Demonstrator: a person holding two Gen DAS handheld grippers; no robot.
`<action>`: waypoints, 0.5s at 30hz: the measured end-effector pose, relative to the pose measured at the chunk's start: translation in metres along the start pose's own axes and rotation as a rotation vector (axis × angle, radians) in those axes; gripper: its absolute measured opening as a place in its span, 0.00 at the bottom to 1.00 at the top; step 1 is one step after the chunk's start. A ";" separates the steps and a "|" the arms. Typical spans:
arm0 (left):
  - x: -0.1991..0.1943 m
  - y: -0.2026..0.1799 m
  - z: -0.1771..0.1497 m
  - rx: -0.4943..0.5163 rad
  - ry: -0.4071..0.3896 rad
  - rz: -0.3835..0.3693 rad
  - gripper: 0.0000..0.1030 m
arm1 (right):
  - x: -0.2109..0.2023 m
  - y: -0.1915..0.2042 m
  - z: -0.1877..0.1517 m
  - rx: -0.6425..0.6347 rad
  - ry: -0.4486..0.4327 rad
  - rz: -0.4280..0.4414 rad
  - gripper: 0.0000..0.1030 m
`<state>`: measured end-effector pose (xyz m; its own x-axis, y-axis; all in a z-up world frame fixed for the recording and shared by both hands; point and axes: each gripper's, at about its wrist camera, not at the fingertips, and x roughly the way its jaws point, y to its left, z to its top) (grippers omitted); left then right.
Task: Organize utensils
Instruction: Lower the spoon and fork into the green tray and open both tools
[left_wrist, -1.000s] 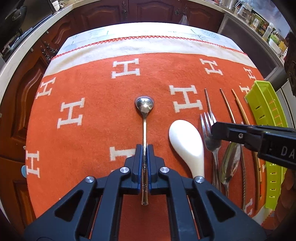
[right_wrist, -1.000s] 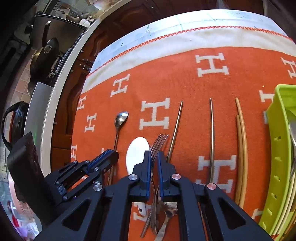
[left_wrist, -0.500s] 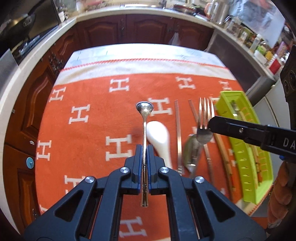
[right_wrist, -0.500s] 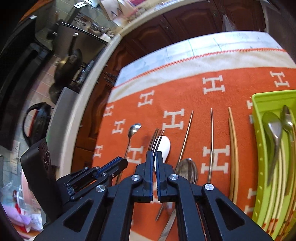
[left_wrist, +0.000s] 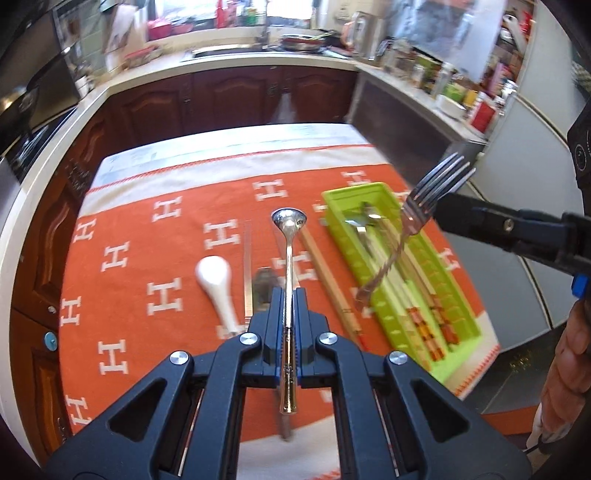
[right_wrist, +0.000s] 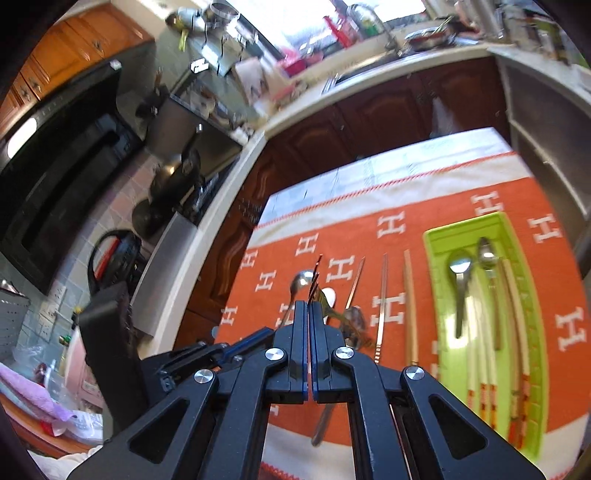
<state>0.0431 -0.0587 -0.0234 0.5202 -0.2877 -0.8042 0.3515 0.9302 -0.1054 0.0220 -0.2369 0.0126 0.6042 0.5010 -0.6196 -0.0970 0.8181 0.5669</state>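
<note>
My left gripper (left_wrist: 289, 295) is shut on the handle of a metal spoon (left_wrist: 289, 220), held in the air above the orange cloth (left_wrist: 147, 266), bowl pointing forward. My right gripper (right_wrist: 309, 304) is shut on a metal fork (left_wrist: 436, 184), which hangs tilted over the green tray (left_wrist: 458, 332); in the right wrist view the fork (right_wrist: 316, 273) shows edge-on. The tray (right_wrist: 430, 258) holds two spoons (right_wrist: 460, 266) and several chopsticks. A white ceramic spoon (left_wrist: 216, 280), another metal spoon (left_wrist: 264, 288), metal chopsticks (right_wrist: 382, 295) and wooden chopsticks (left_wrist: 325, 280) lie on the cloth.
The table (left_wrist: 229, 142) ends just beyond the cloth's white border. Dark wood cabinets (left_wrist: 236, 99) and a cluttered counter run behind it. A stove with pans (right_wrist: 173, 181) is off to the left. A person's hand (left_wrist: 569, 362) is at the right edge.
Both grippers have risen from the cloth and moved toward the green tray. The spoon came up with the left one. The right one closed on the fork and lifted it.
</note>
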 end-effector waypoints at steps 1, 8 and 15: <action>-0.003 -0.011 0.001 0.011 -0.002 -0.018 0.02 | -0.014 -0.004 -0.002 0.005 -0.015 -0.008 0.00; 0.001 -0.073 0.009 0.027 0.014 -0.143 0.02 | -0.094 -0.047 -0.016 0.079 -0.070 -0.082 0.00; 0.063 -0.118 0.014 -0.012 0.141 -0.206 0.02 | -0.091 -0.110 -0.026 0.192 0.008 -0.201 0.00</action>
<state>0.0453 -0.1898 -0.0530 0.3246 -0.4375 -0.8386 0.4292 0.8582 -0.2816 -0.0426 -0.3652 -0.0070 0.5897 0.3369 -0.7340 0.1767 0.8330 0.5243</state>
